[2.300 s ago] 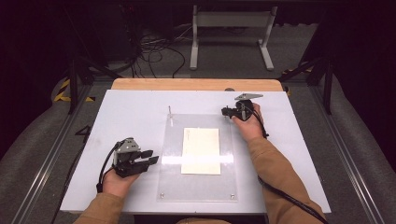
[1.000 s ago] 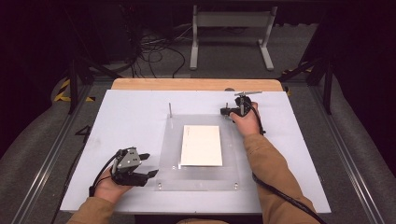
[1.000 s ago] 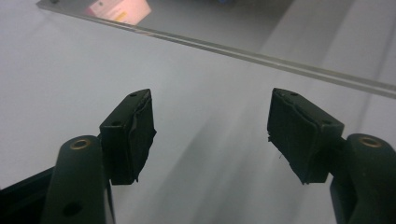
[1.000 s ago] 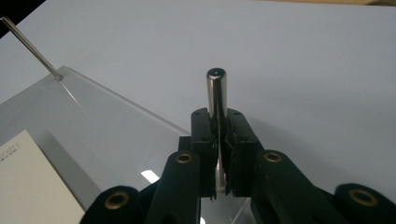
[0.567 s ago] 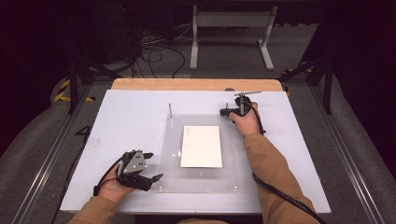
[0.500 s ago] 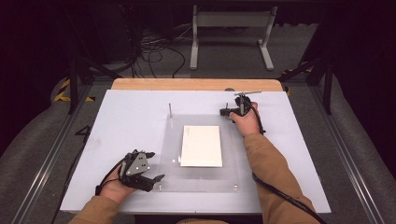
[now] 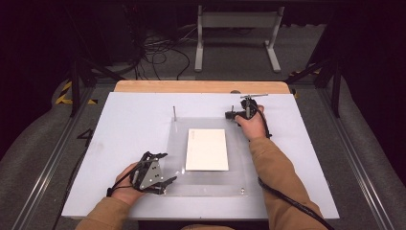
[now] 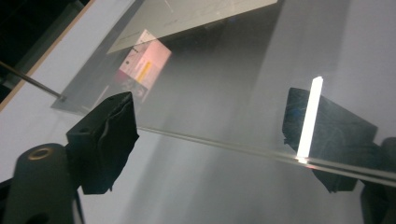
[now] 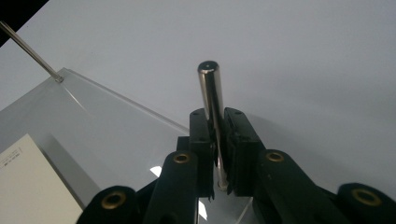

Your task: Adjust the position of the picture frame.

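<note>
Table: sheet centre; card apparently under it; pins at far corners; left gripper near-left corner, right gripper far-right.

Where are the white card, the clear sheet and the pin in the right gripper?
white card (image 7: 207,149), high view, its middle.
clear sheet (image 7: 206,183), high view, bare near strip.
pin (image 9: 213,95), right gripper view, shaft above the jaws.

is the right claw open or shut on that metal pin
Shut on it: in the right gripper view the right claw has both jaws pressed against the upright metal pin.
</note>
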Demonstrator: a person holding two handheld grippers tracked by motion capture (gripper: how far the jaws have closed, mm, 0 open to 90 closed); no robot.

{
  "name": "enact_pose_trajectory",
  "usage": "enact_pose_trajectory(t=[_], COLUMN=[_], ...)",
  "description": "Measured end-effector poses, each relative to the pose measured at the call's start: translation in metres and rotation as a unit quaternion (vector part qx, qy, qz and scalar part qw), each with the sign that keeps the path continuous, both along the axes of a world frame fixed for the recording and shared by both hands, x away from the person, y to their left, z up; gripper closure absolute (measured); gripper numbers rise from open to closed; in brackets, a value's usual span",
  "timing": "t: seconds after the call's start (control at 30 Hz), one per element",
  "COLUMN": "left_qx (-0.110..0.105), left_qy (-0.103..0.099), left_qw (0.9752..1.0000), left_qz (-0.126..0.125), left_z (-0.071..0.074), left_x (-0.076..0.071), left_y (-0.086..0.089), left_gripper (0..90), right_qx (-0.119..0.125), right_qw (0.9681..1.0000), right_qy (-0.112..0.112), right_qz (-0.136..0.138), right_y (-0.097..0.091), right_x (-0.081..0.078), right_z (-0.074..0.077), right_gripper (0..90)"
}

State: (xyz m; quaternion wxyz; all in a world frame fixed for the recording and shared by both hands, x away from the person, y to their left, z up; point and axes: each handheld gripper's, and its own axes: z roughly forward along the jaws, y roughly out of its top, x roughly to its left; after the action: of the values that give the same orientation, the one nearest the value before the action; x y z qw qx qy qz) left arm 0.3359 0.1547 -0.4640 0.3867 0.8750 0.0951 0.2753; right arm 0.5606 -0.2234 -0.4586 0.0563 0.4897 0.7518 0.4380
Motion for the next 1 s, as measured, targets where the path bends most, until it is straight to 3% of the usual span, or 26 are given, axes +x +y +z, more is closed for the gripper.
enact_pose_trajectory(t=[0.13,0.5,0.6,0.7,1.0], left_qx=[-0.018,-0.017,-0.033,-0.033,-0.024], left_qy=[-0.007,-0.046,-0.032,-0.032,-0.045], left_qw=[0.9997,0.9979,0.9978,0.9976,0.9972], left_qz=[0.015,0.041,0.047,0.053,0.055], left_z=[-0.0001,0.0018,0.0036,0.0034,0.0029], left_x=[0.0022,0.0011,0.0031,0.0027,0.0033], left_y=[-0.0012,-0.0034,-0.0024,-0.0020,-0.0025], left_gripper=[23.5,41.9,47.4,48.0,50.2], right_qx=[0.002,0.012,0.014,0.015,0.016], right_qw=[1.0000,0.9999,0.9999,0.9999,0.9998], right_qy=[0.000,0.001,0.001,0.002,-0.001], right_qz=[0.000,-0.005,-0.007,-0.007,-0.006], right_y=[-0.0004,-0.0010,-0.0012,-0.0014,-0.0012], right_x=[0.0001,-0.0007,-0.0011,-0.0012,-0.0016], right_z=[-0.0004,-0.0020,-0.0025,-0.0028,-0.0032], right_gripper=[81.9,81.6,81.5,81.4,81.2])
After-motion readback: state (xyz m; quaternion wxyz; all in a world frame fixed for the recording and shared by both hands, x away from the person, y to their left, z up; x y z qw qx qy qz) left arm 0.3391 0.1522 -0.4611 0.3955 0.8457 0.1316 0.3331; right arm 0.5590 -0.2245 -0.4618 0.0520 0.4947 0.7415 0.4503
